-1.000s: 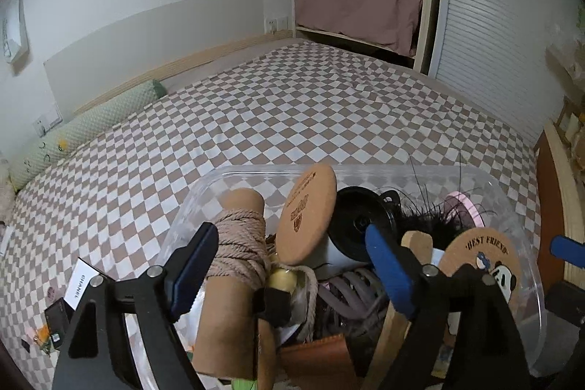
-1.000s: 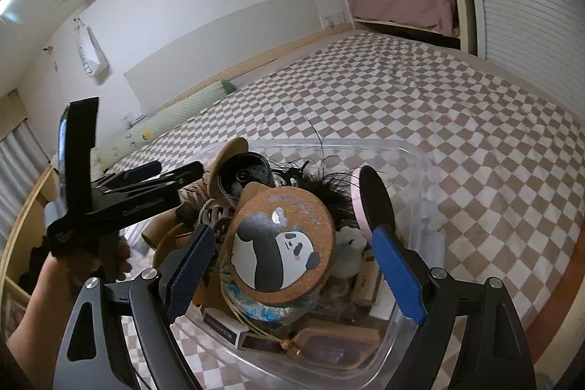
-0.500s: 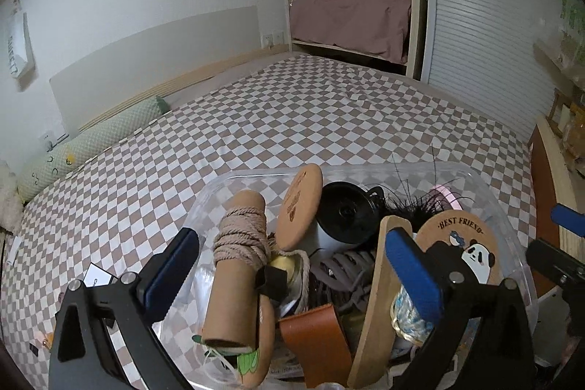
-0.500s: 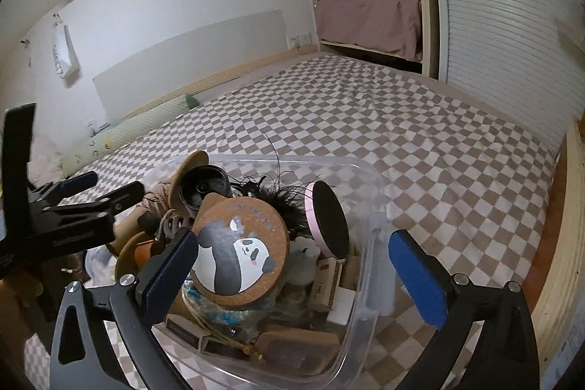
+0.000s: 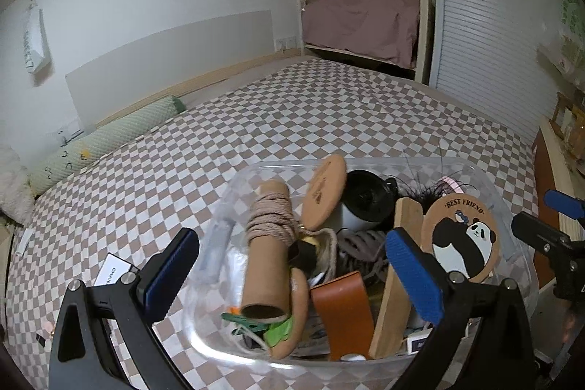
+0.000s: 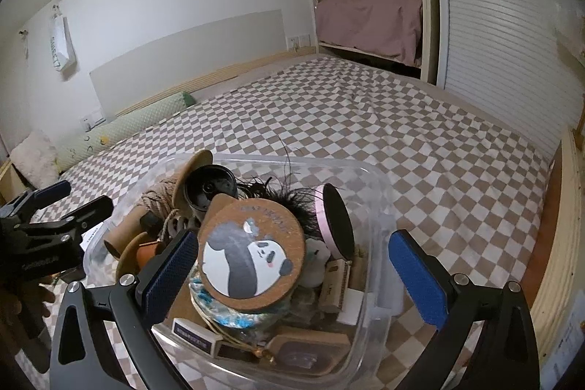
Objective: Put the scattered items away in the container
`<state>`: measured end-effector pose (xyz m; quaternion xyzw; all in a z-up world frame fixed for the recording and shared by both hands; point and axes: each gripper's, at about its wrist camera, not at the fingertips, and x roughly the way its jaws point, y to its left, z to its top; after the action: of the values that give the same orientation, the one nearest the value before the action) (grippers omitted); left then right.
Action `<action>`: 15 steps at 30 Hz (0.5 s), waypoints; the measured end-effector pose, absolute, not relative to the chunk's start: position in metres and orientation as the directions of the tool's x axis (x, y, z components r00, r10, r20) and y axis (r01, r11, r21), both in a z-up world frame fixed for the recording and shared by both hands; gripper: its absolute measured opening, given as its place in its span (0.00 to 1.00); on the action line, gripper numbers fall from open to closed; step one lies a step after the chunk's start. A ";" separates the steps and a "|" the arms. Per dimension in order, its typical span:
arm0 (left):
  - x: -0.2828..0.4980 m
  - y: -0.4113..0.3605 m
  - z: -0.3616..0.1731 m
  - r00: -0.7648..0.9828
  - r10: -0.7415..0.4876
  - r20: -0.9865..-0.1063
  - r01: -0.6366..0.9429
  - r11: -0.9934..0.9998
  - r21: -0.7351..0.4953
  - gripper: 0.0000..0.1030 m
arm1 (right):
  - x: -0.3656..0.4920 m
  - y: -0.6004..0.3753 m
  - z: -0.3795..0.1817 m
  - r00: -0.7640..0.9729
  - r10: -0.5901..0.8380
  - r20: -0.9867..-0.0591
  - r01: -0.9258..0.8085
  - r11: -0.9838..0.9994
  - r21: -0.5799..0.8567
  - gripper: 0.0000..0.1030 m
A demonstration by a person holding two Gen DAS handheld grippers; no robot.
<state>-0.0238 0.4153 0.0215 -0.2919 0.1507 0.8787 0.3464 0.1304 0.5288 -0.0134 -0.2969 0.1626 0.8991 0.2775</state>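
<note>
Checkered bedspread [image 5: 329, 119], brown and white, fills most of both views. On its near edge sits the clear plastic container [image 5: 486, 187], packed full.

Left gripper [image 5: 292, 275] hangs over the container's near left side, angled downward; its jaws have just been opening and now stand wide apart, nothing pressed between the blue pads. Below that gap lies a cardboard tube wound with twine [image 5: 268, 254], tilted, open end toward the camera.

Right gripper [image 6: 292, 275] is angled down over the near right of the container, jaws likewise just opened to full spread and gripping nothing. Between them, lower down, the round cork panda coaster [image 6: 252, 253] leans on the pile, touching neither pad.

In the right wrist view the left gripper shows at far left, a hand [image 6: 22, 302] around its handle, dim.

Smaller contents: black-rimmed cup [image 5: 365, 203], brown leather strap [image 5: 345, 309], pink-edged round pad [image 6: 334, 225]. A white card [image 5: 113, 275] lies on the bedspread just left of the container.
</note>
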 end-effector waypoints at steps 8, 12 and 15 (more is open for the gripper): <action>-0.025 0.385 0.026 -0.630 0.493 -0.600 -0.658 -0.749 0.075 1.00 | 0.115 0.515 -0.010 -0.670 0.446 -0.593 -0.593 -0.802 0.067 1.00; -0.029 0.367 0.028 -0.645 0.476 -0.598 -0.633 -0.771 0.069 1.00 | 0.106 0.507 -0.009 -0.666 0.472 -0.577 -0.589 -0.808 0.019 1.00; -0.031 0.355 0.028 -0.649 0.467 -0.600 -0.620 -0.782 0.062 1.00 | 0.100 0.504 -0.008 -0.672 0.461 -0.579 -0.582 -0.813 0.029 1.00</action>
<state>-0.0312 0.3552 0.0281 -0.2896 0.1319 0.8985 0.3024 0.1004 0.5044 -0.0082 -0.2853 0.1061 0.9083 0.2871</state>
